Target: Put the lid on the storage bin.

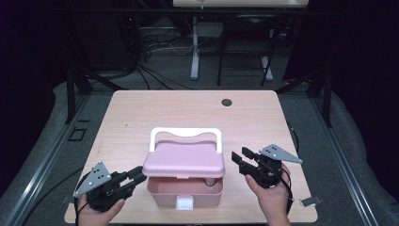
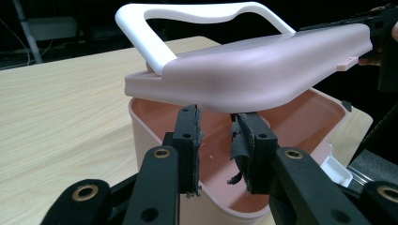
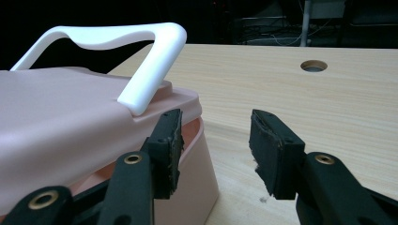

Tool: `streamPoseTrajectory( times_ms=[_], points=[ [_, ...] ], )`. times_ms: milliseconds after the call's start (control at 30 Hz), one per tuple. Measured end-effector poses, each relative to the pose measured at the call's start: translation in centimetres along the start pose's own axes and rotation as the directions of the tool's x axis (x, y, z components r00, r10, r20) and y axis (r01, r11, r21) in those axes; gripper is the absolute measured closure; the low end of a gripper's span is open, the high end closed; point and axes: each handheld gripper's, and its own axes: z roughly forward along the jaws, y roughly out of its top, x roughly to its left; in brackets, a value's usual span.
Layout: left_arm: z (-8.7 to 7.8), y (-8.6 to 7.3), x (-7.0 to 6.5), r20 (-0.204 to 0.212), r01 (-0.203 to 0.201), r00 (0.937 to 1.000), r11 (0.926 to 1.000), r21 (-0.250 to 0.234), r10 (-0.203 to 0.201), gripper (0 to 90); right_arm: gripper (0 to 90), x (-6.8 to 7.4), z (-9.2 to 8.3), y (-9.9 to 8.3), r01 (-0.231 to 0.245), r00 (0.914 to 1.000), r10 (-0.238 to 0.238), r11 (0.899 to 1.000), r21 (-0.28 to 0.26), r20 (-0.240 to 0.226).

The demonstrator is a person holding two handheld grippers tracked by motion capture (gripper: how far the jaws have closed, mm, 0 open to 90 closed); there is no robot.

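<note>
A pink plastic box [image 1: 188, 192] stands near the table's front edge. Its pink lid [image 1: 184, 160] is tilted up at the front, so the inside shows beneath it. A white handle [image 1: 186, 133] stands upright on the lid. My left gripper [image 1: 137, 175] is at the box's left side. In the left gripper view its jaws [image 2: 217, 123] stand apart over the box's rim [image 2: 155, 136], just under the lid [image 2: 253, 70], with nothing pressed between them. My right gripper [image 1: 239, 154] is open to the right of the box. In the right gripper view its left jaw sits close under the lid's edge [image 3: 56, 117].
The wooden table [image 1: 141, 113] has a round cable hole [image 1: 227, 102] at the back right. A white latch [image 1: 184, 203] hangs at the box's front. A small metal clip [image 1: 310, 201] lies by the table's right front corner. Beyond the table are cables and desk legs.
</note>
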Motion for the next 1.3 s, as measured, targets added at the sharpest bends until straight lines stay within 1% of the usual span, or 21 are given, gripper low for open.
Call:
streamPoseTrajectory(
  times_ms=[200,233,467,567,667,700,867,933,1067,1100,1200,1300],
  points=[
    [0.0,-0.3,0.0,-0.001,0.000,1.0000,1.0000,0.003,0.000,71.4,54.1,0.0,0.0,-0.1,0.001,1.0000,-0.001,1.000,0.008,0.001],
    [-0.1,-0.4,0.0,-0.002,-0.001,1.0000,0.9999,0.010,0.001,71.4,54.2,0.0,0.0,-0.1,0.002,1.0000,-0.002,1.000,0.007,0.000],
    [0.0,-0.7,-0.1,-0.002,0.002,1.0000,1.0000,0.007,-0.002,71.3,54.1,-0.1,0.2,-0.4,-0.007,1.0000,0.007,1.000,0.010,-0.001],
    [0.0,-0.9,-0.1,-0.003,0.001,1.0000,0.9999,0.013,-0.001,71.4,54.1,-0.1,0.3,-0.5,-0.005,1.0000,0.005,1.000,0.011,0.001],
    [0.1,-1.2,-0.1,0.001,0.003,1.0000,1.0000,0.009,-0.003,71.3,54.0,-0.1,0.3,-0.5,-0.005,1.0000,0.005,1.000,0.011,0.000],
    [0.0,-1.3,-0.2,-0.004,0.006,1.0000,0.9998,0.017,-0.006,71.3,54.0,-0.1,0.3,-0.5,-0.005,1.0000,0.005,1.000,0.013,0.000],
    [0.0,-1.7,-0.2,-0.006,0.006,1.0000,0.9997,0.024,-0.006,71.3,53.9,-0.3,0.4,-0.6,-0.009,1.0000,0.009,1.000,0.019,0.002],
    [0.1,-1.9,-0.2,-0.005,0.014,0.9999,0.9997,0.018,-0.014,71.3,53.9,-0.3,0.4,-0.6,-0.010,0.9999,0.010,1.000,0.015,0.002],
    [0.1,-2.1,-0.1,-0.009,0.009,0.9999,0.9995,0.032,-0.009,71.4,53.8,-0.3,0.4,-0.7,-0.013,0.9999,0.013,1.000,0.017,0.000],
    [0.1,-2.1,-0.2,-0.007,0.012,0.9999,0.9996,0.026,-0.012,71.4,53.8,-0.3,0.4,-0.7,-0.020,0.9998,0.020,1.000,0.020,-0.001],
    [0.1,-2.2,-0.2,-0.010,0.007,0.9999,0.9993,0.037,-0.006,71.5,53.7,-0.3,0.5,-0.8,-0.019,0.9998,0.019,1.000,0.024,0.000],
    [0.1,-2.4,-0.2,-0.007,0.011,0.9999,0.9993,0.035,-0.011,71.6,53.6,-0.4,0.6,-0.9,-0.021,0.9998,0.021,0.999,0.028,0.001]
  ],
)
